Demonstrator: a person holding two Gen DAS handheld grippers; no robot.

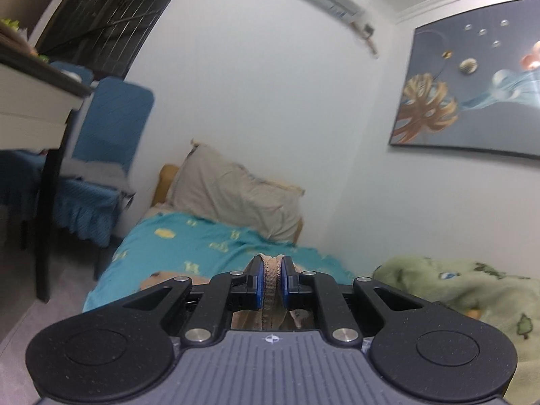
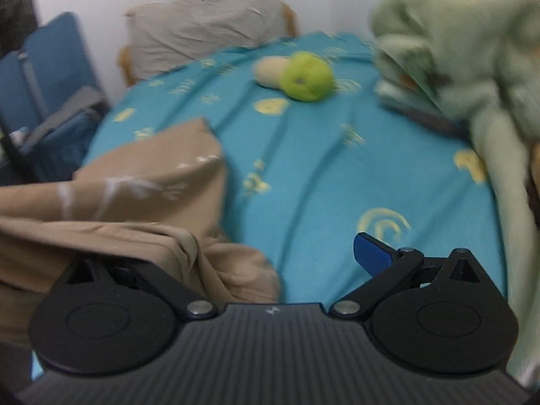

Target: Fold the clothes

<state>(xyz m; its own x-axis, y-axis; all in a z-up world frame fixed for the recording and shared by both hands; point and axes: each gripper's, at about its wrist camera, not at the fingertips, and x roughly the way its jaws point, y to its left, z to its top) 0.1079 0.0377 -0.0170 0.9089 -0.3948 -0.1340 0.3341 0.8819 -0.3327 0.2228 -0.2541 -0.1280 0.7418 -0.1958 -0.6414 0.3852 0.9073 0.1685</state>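
Note:
A tan garment (image 2: 141, 199) with faint white print lies bunched on the left of the teal bed sheet (image 2: 337, 168). My left gripper (image 1: 270, 280) is shut on a stitched hem of that tan garment (image 1: 270, 290), held up above the bed. My right gripper (image 2: 263, 253) stands open low over the sheet. Its right blue pad (image 2: 371, 253) shows, while its left finger is hidden under folds of the tan cloth.
A beige pillow (image 1: 236, 195) rests at the bed's head. A green plush toy (image 2: 307, 76) lies on the sheet. A pale green blanket (image 2: 465, 50) is heaped on the right. A blue-covered chair (image 1: 108, 141) and a desk (image 1: 37, 101) stand to the left.

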